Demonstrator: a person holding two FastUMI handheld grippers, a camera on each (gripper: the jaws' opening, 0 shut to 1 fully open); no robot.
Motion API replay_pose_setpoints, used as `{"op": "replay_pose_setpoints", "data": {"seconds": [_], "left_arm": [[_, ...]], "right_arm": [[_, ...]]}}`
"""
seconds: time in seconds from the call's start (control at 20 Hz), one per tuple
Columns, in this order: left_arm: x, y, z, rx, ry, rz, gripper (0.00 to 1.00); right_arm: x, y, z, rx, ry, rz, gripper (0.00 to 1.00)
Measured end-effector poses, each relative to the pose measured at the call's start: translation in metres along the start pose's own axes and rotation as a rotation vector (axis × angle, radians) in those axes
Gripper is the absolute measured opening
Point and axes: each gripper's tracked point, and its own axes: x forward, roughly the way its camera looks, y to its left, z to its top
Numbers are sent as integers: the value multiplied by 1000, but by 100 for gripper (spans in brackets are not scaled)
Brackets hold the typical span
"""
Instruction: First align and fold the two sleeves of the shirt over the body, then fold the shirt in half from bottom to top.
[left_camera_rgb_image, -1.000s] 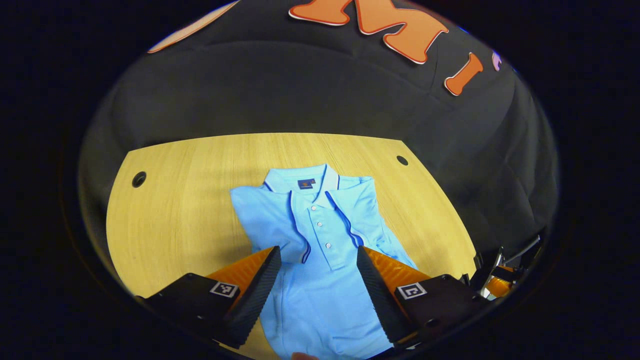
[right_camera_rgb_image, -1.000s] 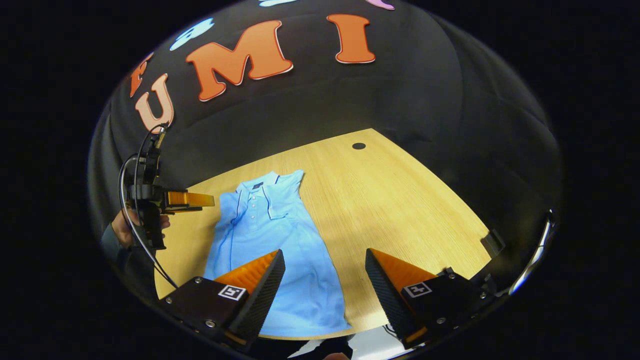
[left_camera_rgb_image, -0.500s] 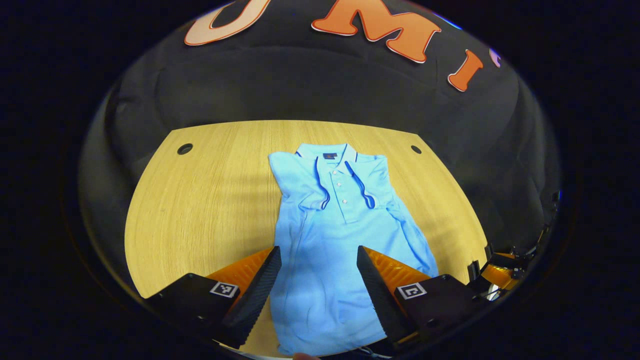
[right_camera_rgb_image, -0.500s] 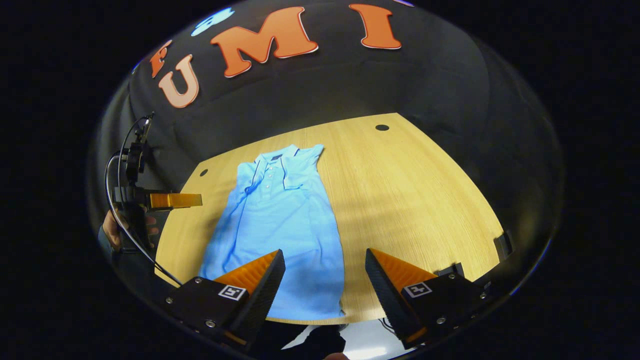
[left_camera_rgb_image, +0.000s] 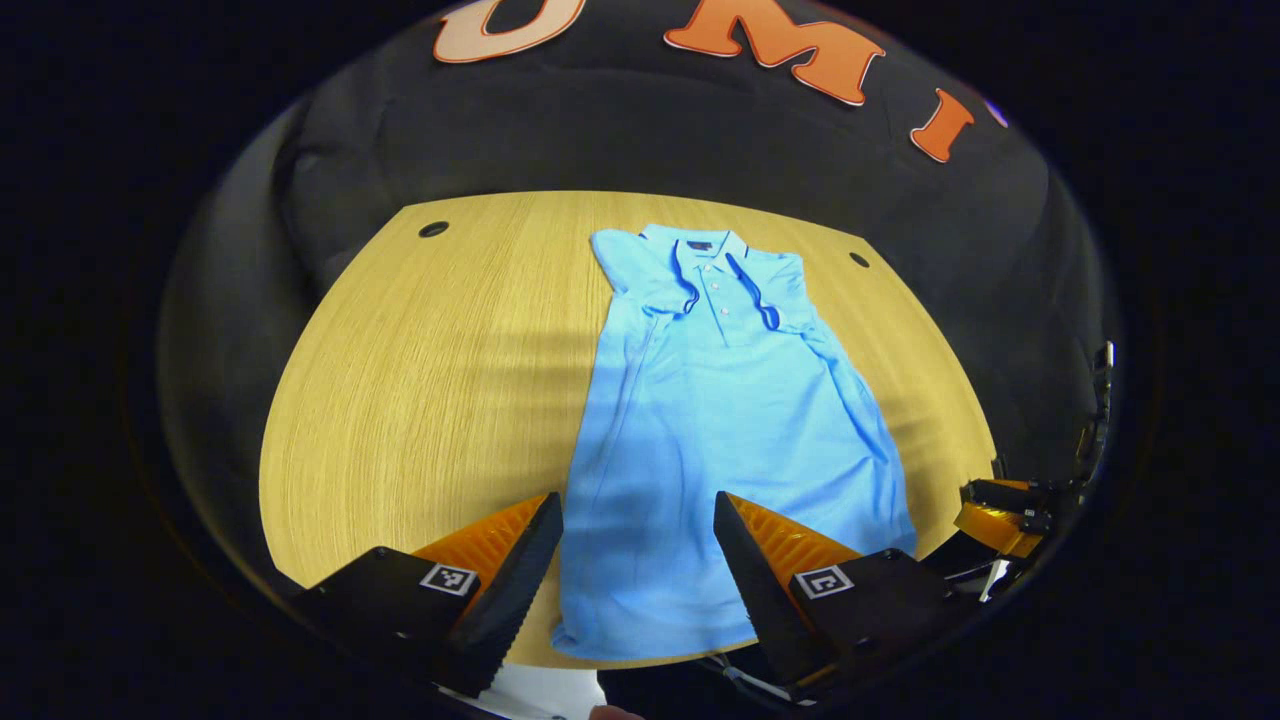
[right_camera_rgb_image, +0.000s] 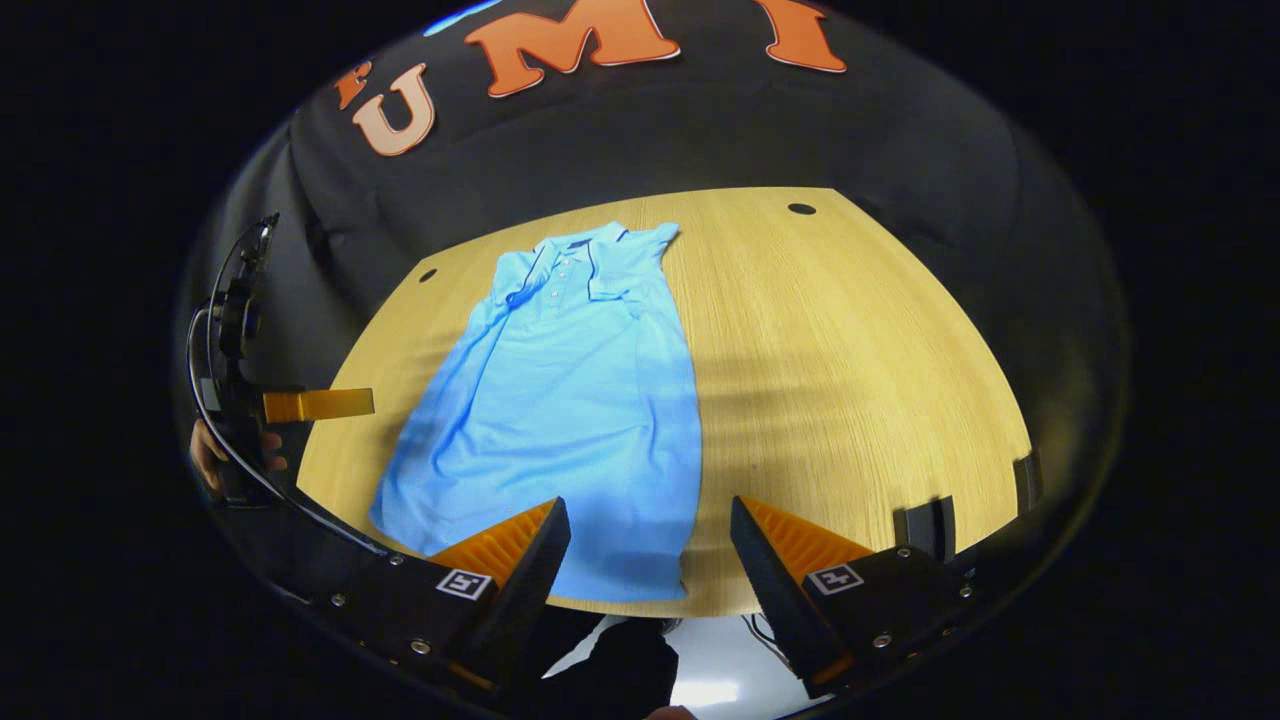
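A light blue polo shirt (left_camera_rgb_image: 720, 420) lies flat on the wooden table (left_camera_rgb_image: 430, 380), collar at the far end, hem near the front edge. Both short sleeves are folded in over the chest, beside the button placket. In the left gripper view my left gripper (left_camera_rgb_image: 638, 545) is open above the hem with nothing between its fingers. In the right gripper view the shirt (right_camera_rgb_image: 570, 390) lies left of centre, and my right gripper (right_camera_rgb_image: 650, 550) hangs open over the table's near edge, by the shirt's lower right corner. The left gripper (right_camera_rgb_image: 318, 404) also appears there at far left, held by a hand (right_camera_rgb_image: 205, 455).
The table has small round holes near its far corners (left_camera_rgb_image: 433, 229) (right_camera_rgb_image: 801, 209). Black clamps (right_camera_rgb_image: 930, 522) sit on its right front edge. The right gripper's finger (left_camera_rgb_image: 1000, 515) appears at the lower right of the left gripper view. Pale floor (right_camera_rgb_image: 700, 685) lies below the front edge.
Both grippers have drawn back toward the table's near edge and risen, so the whole shirt down to its hem has come into sight. Both stay open and empty.
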Motion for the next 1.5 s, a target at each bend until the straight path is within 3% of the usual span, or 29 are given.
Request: {"op": "replay_pose_setpoints", "data": {"seconds": [0.5, 1.05, 1.15, 1.3, 1.4, 1.5], "left_arm": [[-1, 17, -101, 40, 130, 47, 100], [9, 35, -144, 26, 165, 109, 100], [14, 36, -142, 55, 152, 117, 97], [20, 32, -136, 64, 141, 113, 98], [23, 20, -135, 81, 138, 96, 80], [26, 4, -136, 108, 141, 65, 41]], "right_arm": [[31, -5, -65, -15, 120, -23, 99], [50, 5, -78, -118, 127, -39, 98], [51, 3, -79, -130, 126, -63, 91], [52, -2, -79, -132, 126, -110, 69], [53, -1, -77, -92, 135, -120, 55], [55, 1, -76, -38, 133, -118, 24]]}}
